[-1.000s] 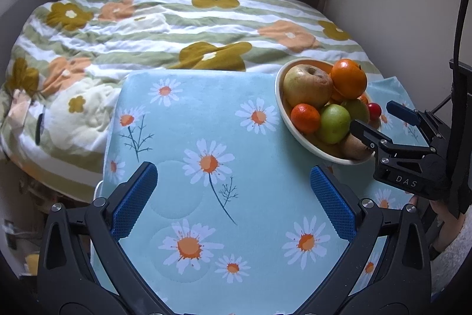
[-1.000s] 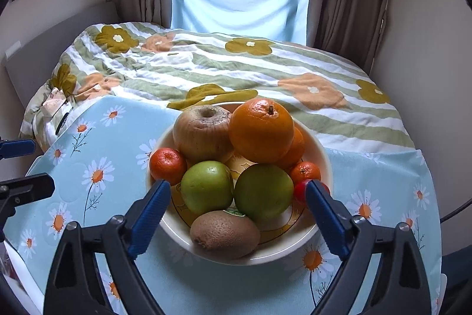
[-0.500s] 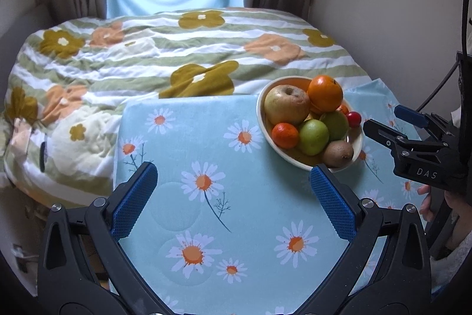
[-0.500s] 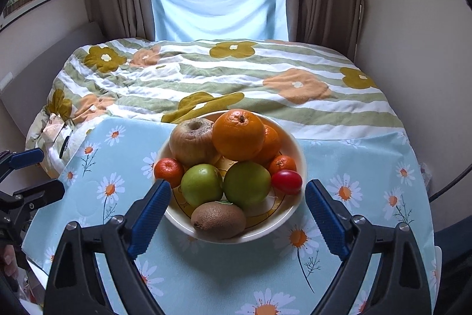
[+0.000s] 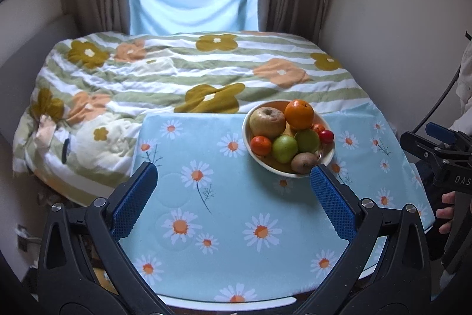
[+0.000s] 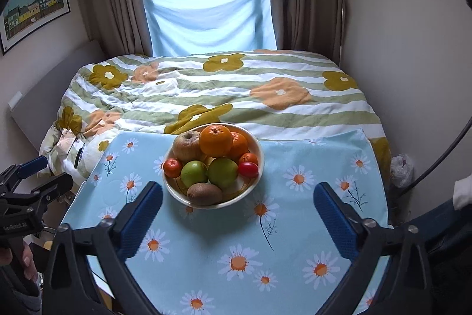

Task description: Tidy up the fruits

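The right gripper (image 6: 237,216), black-framed with blue ridged pads, has just been spreading its jaws and stands released with nothing between them; the left gripper (image 5: 233,195), of the same make, is likewise released and bare; both hang above a pale blue daisy-printed tablecloth (image 6: 295,226), smooth and flat; on it sits a round cream ceramic bowl (image 6: 256,151), just beyond the right gripper's pads; heaped inside are a large glossy orange (image 6: 215,140), a dull brownish wrinkled apple (image 6: 187,146), two smooth green apples (image 6: 222,171), a fuzzy brown kiwi (image 6: 204,194) at the near rim, small mandarins (image 6: 173,167) and a shiny red tomato (image 6: 248,169); behind lies a rumpled green-striped floral quilt (image 6: 236,96).
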Demonstrator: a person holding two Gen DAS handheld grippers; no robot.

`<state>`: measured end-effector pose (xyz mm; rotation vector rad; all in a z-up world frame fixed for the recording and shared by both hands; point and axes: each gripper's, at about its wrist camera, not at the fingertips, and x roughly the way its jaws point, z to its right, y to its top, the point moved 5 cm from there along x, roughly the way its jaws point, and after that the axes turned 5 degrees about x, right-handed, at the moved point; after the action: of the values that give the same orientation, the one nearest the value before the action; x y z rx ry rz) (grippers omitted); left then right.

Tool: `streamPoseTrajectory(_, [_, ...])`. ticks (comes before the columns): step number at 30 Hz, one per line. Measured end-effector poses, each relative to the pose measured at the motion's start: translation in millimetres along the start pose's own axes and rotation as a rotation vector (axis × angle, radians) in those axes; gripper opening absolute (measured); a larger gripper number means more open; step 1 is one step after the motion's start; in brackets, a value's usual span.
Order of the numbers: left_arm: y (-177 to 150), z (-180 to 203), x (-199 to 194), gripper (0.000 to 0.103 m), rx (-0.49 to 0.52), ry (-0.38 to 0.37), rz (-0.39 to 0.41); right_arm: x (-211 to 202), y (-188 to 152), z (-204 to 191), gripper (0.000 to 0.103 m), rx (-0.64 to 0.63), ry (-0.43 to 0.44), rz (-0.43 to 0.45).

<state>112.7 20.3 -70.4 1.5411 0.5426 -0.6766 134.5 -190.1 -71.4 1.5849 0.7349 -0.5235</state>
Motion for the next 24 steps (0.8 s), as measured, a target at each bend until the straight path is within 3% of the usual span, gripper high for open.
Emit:
streamPoseTrajectory(12, [-14, 32, -60, 0.103, 0.024, 0.073, 0.095, -53, -28, 15, 0.103, -0.02, -0.077, 0.008])
streamPoseTrajectory(24, [-12, 39, -74, 0.103, 0.027, 0.078, 0.126, -70, -26, 24, 0.103, 0.023, -0.085, 0.059])
